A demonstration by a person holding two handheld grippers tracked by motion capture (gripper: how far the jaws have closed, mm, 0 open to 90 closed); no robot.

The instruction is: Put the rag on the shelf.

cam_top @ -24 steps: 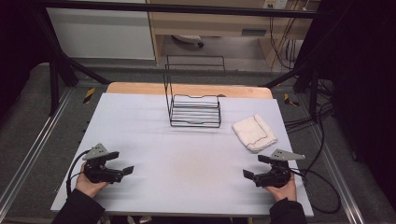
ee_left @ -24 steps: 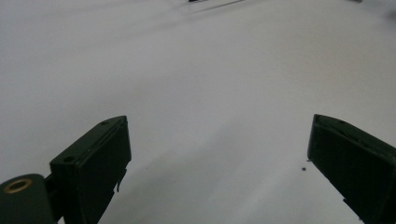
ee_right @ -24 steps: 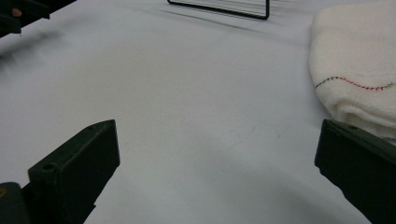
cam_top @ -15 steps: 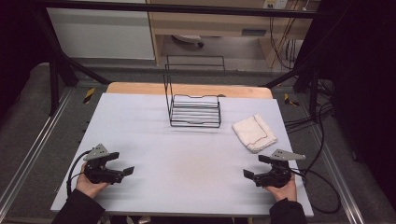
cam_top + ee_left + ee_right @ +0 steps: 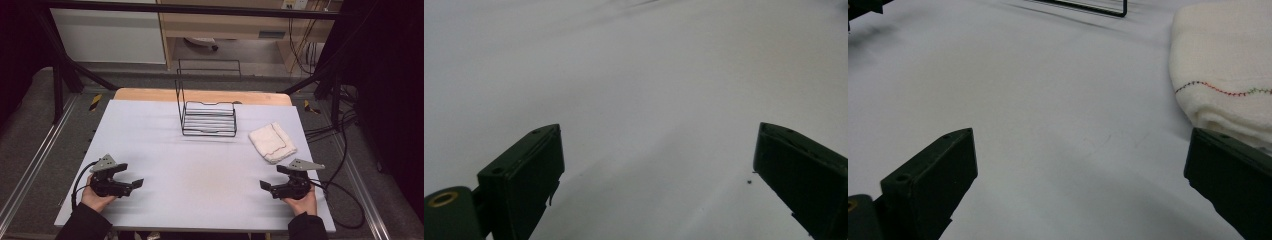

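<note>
Starting stance. The folded white cloth with coloured stitching [image 5: 272, 142] lies on the pale grey tabletop [image 5: 200, 170], just right of the black wire rack [image 5: 208, 118]. Left gripper [image 5: 131, 184] and right gripper [image 5: 268, 187] rest near the front edge, jaws spread, empty. Likely next: the right gripper reaches the cloth.
</note>
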